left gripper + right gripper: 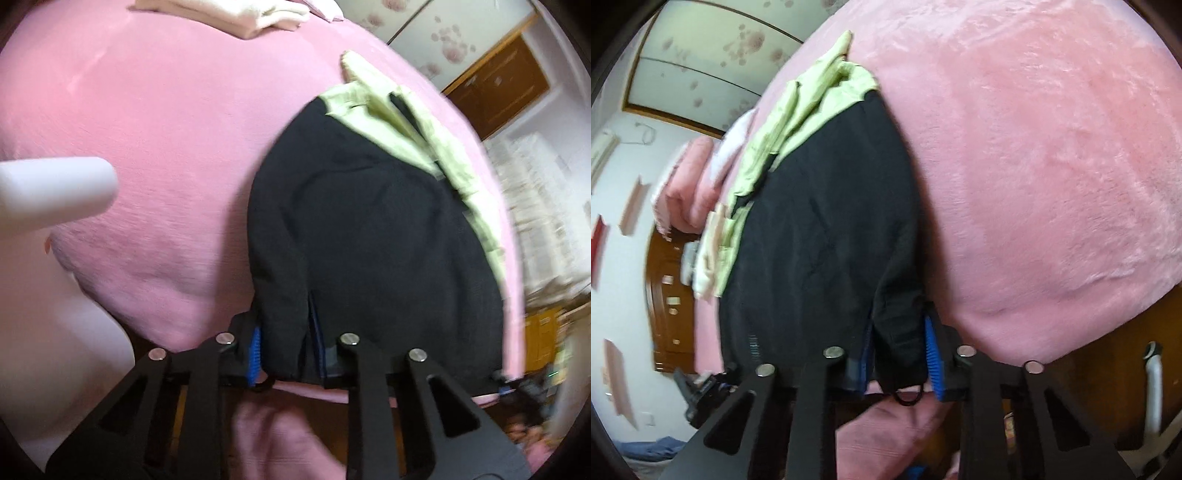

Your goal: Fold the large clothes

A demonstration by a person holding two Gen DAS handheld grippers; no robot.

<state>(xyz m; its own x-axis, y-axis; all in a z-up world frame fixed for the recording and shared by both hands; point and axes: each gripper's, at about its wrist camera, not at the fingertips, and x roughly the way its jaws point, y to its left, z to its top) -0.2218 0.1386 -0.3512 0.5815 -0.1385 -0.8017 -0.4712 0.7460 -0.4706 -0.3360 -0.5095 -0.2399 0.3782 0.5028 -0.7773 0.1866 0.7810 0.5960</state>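
- I have the black jacket with its pale green lining lying flat on the bed's pink fleece blanket, its hem at the near edge of the mattress.
- My left gripper has its jaws drawn in on the hem corner: black cloth sits between the blue pads, and I read that as a pinch.
- My right gripper does the same at the other hem corner, jaws closed on a bunched fold of black cloth, with a small black loop hanging below it.
- I judge the step to be the start of a fold: both hem corners are taken, nothing is lifted yet, and the jacket lies at full length toward the collar.
- The next move, as I see it, calls for raising both corners together and carrying them level toward the green collar end, so that the hem lands square and the cloth does not drag or twist.
- The risk is that thick, slippery fabric slides out of one pinch, leaving a skewed fold.
- The blanket is plush and soft, so it will give under the load and may ruck up.
- Folded pale cloth rests at the far end of the bed.
- A white cylinder juts in at the left of the left wrist view; I cannot tell what it is.
- Beyond the bed stand flowered wardrobe doors and a brown wooden cabinet.
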